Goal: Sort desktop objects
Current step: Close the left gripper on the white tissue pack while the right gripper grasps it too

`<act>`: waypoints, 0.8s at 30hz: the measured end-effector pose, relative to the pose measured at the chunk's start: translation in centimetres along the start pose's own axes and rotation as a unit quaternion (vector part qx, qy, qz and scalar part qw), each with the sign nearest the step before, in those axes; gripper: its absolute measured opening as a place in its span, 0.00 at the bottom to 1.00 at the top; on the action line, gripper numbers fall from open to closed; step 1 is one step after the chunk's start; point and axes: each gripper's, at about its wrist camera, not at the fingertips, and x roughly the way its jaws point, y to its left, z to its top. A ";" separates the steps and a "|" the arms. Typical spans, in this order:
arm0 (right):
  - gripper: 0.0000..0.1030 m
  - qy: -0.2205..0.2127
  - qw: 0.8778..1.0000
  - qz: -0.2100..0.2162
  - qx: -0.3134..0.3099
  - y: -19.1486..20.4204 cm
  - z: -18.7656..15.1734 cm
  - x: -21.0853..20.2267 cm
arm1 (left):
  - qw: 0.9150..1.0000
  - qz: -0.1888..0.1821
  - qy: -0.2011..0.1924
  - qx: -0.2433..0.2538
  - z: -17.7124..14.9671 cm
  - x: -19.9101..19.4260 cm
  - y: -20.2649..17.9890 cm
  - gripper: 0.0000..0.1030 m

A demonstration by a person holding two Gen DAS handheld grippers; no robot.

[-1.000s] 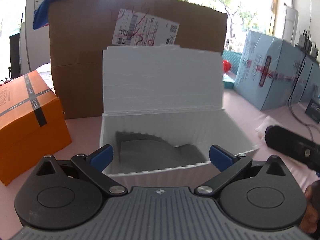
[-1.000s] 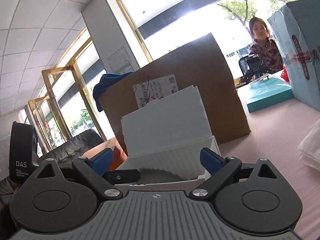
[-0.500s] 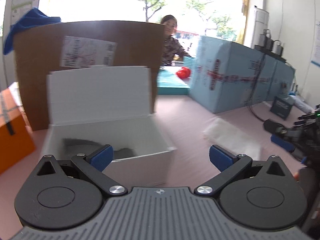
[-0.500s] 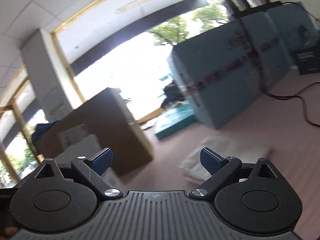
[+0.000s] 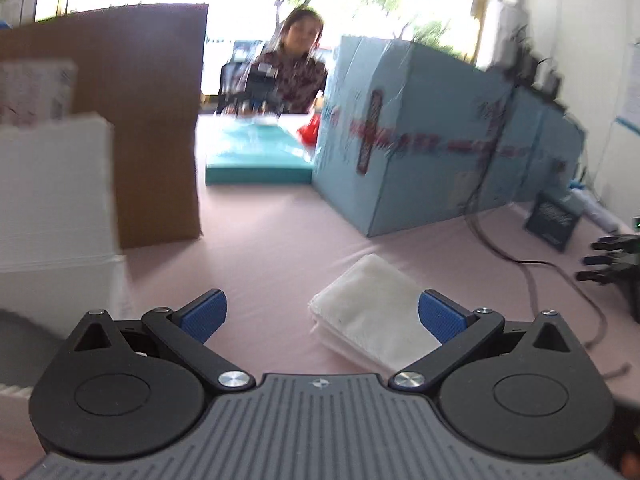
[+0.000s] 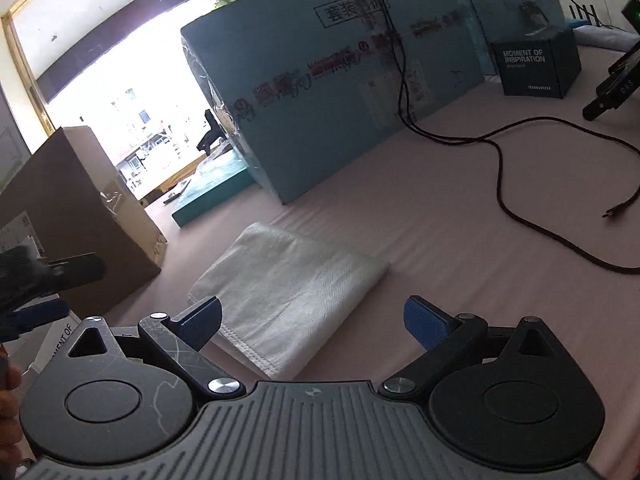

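Both grippers (image 5: 323, 314) (image 6: 312, 322) gape just over the folded white cloth (image 6: 292, 288).

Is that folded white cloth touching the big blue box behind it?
Apart. In the right wrist view, a strip of bare pink table separates the folded white cloth from the big blue box.

The white foam box (image 5: 52, 208) is motion-blurred and cut off at left.
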 end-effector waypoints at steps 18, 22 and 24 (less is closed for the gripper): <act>1.00 0.016 0.999 0.033 -0.007 0.3 -0.8 3.0 | 0.986 -0.119 0.114 -0.015 -0.2 11.9 -1.0 1.00; 1.00 0.019 0.998 0.053 0.005 0.2 -0.6 3.6 | 0.980 -0.154 0.114 -0.049 -0.1 12.0 -0.1 0.98; 0.97 0.015 0.997 0.064 0.028 -0.4 -0.5 3.4 | 0.978 -0.163 0.114 -0.060 -0.2 12.0 0.1 0.92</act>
